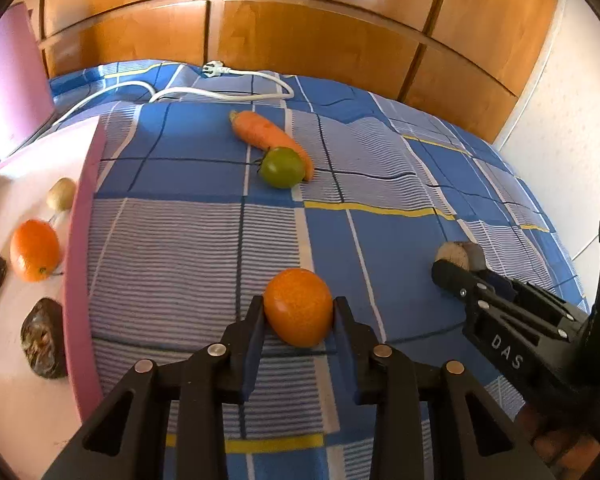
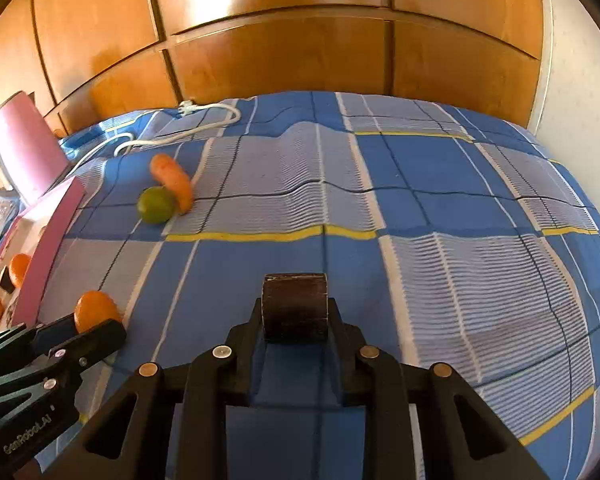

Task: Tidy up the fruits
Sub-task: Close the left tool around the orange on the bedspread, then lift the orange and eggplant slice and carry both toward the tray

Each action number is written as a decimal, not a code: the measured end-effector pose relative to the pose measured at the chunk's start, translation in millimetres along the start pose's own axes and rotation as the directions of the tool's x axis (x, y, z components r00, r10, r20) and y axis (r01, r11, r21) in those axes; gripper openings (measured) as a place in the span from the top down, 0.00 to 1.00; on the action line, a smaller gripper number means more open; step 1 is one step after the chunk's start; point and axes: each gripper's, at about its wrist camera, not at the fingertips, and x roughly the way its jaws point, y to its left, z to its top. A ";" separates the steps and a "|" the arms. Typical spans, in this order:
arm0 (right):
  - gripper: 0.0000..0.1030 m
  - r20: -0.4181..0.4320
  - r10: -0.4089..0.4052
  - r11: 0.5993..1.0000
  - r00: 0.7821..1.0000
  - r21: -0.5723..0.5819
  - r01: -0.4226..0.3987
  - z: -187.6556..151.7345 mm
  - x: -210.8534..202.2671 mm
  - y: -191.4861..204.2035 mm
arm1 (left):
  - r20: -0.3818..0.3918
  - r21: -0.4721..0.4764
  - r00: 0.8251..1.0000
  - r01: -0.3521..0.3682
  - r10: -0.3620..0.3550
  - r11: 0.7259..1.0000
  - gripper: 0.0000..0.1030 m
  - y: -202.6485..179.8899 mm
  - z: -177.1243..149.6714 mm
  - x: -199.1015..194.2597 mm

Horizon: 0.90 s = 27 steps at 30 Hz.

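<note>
A blue, white and yellow checked bedspread (image 1: 380, 168) carried an orange mandarin (image 1: 298, 307), a green tomato (image 1: 281, 167), an orange carrot (image 1: 260, 130) and a pink-walled box (image 1: 85, 240).

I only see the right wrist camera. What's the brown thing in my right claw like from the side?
Observer: The brown thing in the right claw shows a pale, rough round face.
Operator: Is the left claw squeezing the orange?
Observer: Yes, the left claw has both fingers on the orange.
Operator: What's deep in the pink box?
Observer: A small yellowish fruit at the pink box's far end.
</note>
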 end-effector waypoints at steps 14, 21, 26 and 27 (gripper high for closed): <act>0.75 -0.027 0.034 0.998 0.999 -0.054 -0.036 -20.0 -14.5 25.9 | -0.003 -0.013 1.000 -0.019 0.019 1.000 0.68 10.3 -12.4 -17.0; 0.75 -0.038 0.034 0.997 0.999 -0.072 -0.036 -24.3 -17.8 32.6 | -0.004 -0.016 1.000 -0.027 0.027 0.999 0.69 13.3 -16.5 -23.4; 0.75 -0.042 0.020 0.996 0.999 -0.090 -0.024 -26.2 -18.1 37.1 | -0.009 -0.014 1.000 -0.026 0.026 1.000 0.69 14.3 -18.1 -25.1; 0.75 -0.041 0.018 0.995 0.999 -0.092 -0.021 -26.5 -18.0 37.3 | -0.009 -0.012 1.000 -0.025 0.025 1.000 0.68 14.1 -18.4 -25.1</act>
